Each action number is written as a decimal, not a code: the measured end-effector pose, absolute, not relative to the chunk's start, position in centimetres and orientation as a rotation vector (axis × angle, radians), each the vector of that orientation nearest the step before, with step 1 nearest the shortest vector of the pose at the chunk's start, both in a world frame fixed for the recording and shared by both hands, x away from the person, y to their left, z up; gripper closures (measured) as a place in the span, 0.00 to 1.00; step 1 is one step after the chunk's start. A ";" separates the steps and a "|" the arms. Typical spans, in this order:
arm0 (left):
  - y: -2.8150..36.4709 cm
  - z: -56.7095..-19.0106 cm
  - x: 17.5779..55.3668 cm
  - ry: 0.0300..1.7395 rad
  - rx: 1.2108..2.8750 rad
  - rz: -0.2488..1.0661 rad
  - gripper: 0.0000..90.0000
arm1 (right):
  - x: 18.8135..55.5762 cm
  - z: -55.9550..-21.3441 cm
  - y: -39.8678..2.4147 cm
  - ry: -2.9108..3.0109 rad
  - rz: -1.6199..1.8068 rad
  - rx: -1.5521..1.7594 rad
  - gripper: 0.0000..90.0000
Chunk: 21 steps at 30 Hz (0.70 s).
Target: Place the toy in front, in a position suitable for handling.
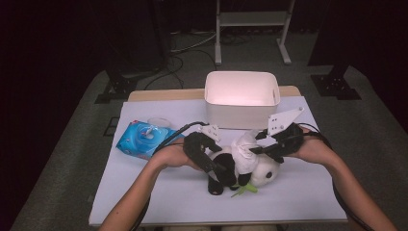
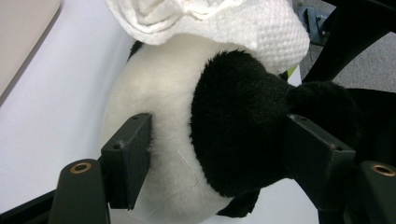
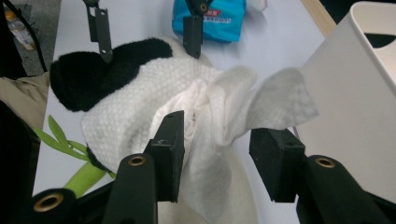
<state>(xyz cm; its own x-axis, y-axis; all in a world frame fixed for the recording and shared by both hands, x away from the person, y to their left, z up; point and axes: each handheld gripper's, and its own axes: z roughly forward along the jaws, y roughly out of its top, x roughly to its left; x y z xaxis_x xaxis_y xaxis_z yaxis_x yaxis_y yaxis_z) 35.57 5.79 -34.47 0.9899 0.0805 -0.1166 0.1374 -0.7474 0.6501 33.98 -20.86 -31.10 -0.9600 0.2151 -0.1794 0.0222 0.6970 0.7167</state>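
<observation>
White cloth [image 3: 205,112] lies draped over a stuffed panda [image 1: 240,166] that rests on the pale surface [image 1: 159,192] between the 2 grippers. The left gripper [image 2: 217,154] is clamped on the panda: in the left gripper view its 2 jaws press into the plush, one on the white fur and one on the black patch, with the toy's body bulging between them and the cloth lying just beyond, farther along the toy. The right gripper [image 3: 217,158] has its jaws parted; in the right gripper view one jaw touches the crumpled cloth while the other stands clear of it, and loose folds of the cloth hang in the gap between them without being pinched. Beyond that gripper's jaws the panda's black part shows at the far side of the cloth, with the other gripper's jaws on it. A green leafy stalk [image 3: 70,154] sticks out from the toy beside the right gripper's jaw. A white bin [image 1: 242,98] stands just past the right gripper, close to the cloth. A blue packet [image 1: 143,138] lies on the surface beyond the left gripper, apart from the toy.
</observation>
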 end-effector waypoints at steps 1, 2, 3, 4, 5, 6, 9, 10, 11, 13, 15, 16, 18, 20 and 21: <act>5.8 -34.5 35.6 0.152 2.418 -0.105 0.31 | 33.8 -31.0 -20.7 2.647 1.123 0.167 0.65; 5.8 -34.5 35.6 0.150 2.420 -0.105 0.31 | 33.7 -31.0 -20.5 2.649 1.126 0.152 0.65; 5.8 -34.5 35.6 0.151 2.419 -0.105 0.31 | 33.6 -31.0 -20.3 2.658 1.124 0.136 0.66; 5.8 -34.5 35.6 0.151 2.420 -0.105 0.31 | 33.4 -31.0 -20.0 2.658 1.114 0.118 0.67; 5.8 -34.4 35.6 0.150 2.421 -0.104 0.31 | 33.3 -31.1 -19.6 2.667 1.108 0.096 0.67; 5.8 -34.4 35.6 0.150 2.422 -0.103 0.31 | 33.2 -31.2 -19.3 2.677 1.095 0.077 0.67; 5.8 -34.4 35.5 0.149 2.422 -0.100 0.31 | 33.0 -31.6 -18.5 2.703 1.067 0.028 0.66; 5.8 -34.5 35.5 0.150 2.421 -0.100 0.31 | 33.0 -31.8 -18.3 2.709 1.060 0.010 0.65; 5.8 -34.4 35.5 0.150 2.421 -0.100 0.31 | 33.0 -31.9 -18.1 2.712 1.057 0.000 0.64; 5.8 -34.4 35.5 0.150 2.422 -0.100 0.31 | 32.9 -32.1 -17.9 2.715 1.049 -0.014 0.61; 5.7 -34.4 35.5 0.150 2.425 -0.101 0.31 | 32.8 -32.3 -17.5 2.725 1.029 -0.032 0.58; 5.7 -34.4 35.5 0.151 2.427 -0.101 0.31 | 32.8 -32.4 -17.5 2.726 1.028 -0.035 0.58; 5.7 -34.4 35.5 0.149 2.431 -0.100 0.31 | 32.7 -32.6 -17.2 2.717 1.008 -0.047 0.57; 5.7 -34.4 35.5 0.151 2.433 -0.100 0.31 | 32.7 -32.6 -17.0 2.713 0.991 -0.060 0.56; 5.7 -34.4 35.5 0.151 2.435 -0.099 0.31 | 32.8 -32.7 -16.9 2.711 0.984 -0.065 0.56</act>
<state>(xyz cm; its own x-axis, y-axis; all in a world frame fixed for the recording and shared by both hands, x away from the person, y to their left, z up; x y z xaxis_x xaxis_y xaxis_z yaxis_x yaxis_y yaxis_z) 35.50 5.70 -34.37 0.9903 0.0826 -0.1115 0.1350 -0.7585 0.6376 32.79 -16.90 -32.67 -0.9662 0.0450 -0.2539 -0.1283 0.7702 0.6247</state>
